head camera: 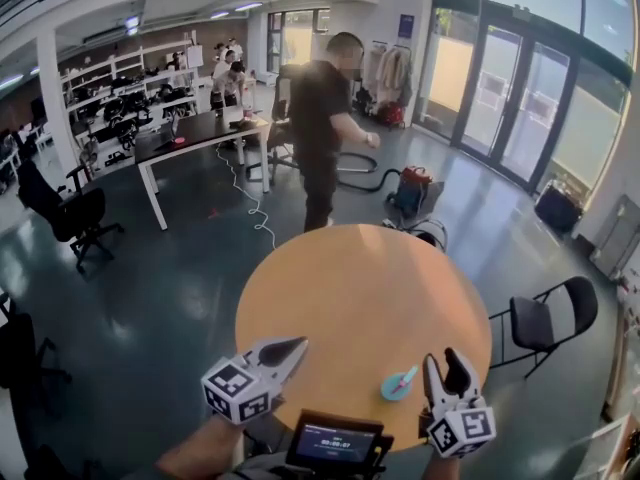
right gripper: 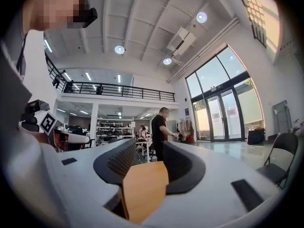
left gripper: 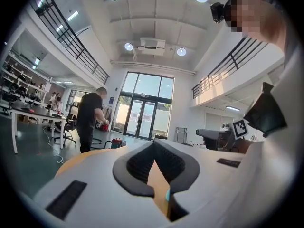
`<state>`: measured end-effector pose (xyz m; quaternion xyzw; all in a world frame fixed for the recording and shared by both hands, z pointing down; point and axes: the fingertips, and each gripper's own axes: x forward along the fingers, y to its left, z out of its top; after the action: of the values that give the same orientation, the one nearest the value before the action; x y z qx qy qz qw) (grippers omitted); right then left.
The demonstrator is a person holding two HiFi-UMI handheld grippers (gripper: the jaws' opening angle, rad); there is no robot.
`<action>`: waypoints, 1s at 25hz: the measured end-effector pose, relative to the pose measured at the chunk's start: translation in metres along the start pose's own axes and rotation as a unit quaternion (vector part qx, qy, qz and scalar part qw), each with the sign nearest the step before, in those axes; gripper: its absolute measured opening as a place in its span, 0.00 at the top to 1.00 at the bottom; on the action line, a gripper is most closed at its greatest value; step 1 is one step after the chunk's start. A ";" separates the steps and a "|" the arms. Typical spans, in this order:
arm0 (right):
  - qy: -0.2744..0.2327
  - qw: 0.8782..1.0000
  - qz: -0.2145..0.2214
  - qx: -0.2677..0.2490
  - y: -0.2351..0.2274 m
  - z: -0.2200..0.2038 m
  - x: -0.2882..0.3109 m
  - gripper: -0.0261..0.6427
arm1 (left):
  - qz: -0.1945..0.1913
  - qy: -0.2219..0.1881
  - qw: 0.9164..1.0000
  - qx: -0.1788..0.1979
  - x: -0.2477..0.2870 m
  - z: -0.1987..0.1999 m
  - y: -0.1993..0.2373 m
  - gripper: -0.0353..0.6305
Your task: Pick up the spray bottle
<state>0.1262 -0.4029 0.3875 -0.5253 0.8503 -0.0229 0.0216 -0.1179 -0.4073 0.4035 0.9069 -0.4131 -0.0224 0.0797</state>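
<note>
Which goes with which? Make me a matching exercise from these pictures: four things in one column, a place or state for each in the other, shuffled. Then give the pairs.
Things:
1. left gripper
2. right gripper
3. spray bottle
4. folding chair

Places and states:
A. on the floor, right of the round table in the head view
B. fingers apart, nothing between them
C. on the table top, near its close edge
D. fingers together, holding nothing

Pairs: 1-D, 2-B, 3-C, 4-A
</note>
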 end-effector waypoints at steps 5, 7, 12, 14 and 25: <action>0.013 0.999 -0.042 -0.006 0.004 -0.006 0.000 0.57 | -0.035 0.003 0.999 -0.002 -0.010 0.004 0.025 0.94; 0.019 0.998 -0.065 -0.009 0.006 -0.009 -0.003 0.55 | -0.042 0.008 0.999 -0.004 -0.014 0.002 0.034 0.94; 0.027 0.996 -0.089 -0.004 0.011 -0.022 -0.013 0.55 | -0.062 0.020 0.998 -0.004 -0.014 -0.004 0.047 0.94; 0.036 0.996 -0.083 -0.002 0.013 -0.032 -0.013 0.49 | -0.063 0.022 0.998 -0.005 -0.011 -0.009 0.048 0.94; 0.092 0.994 -0.038 -0.036 -0.009 -0.066 -0.009 0.45 | -0.029 0.041 0.999 -0.012 0.012 -0.049 0.038 0.88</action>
<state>0.1341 -0.3974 0.4543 -0.5532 0.8285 -0.0417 -0.0764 -0.1330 -0.4345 0.4588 0.9174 -0.3832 0.0070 0.1070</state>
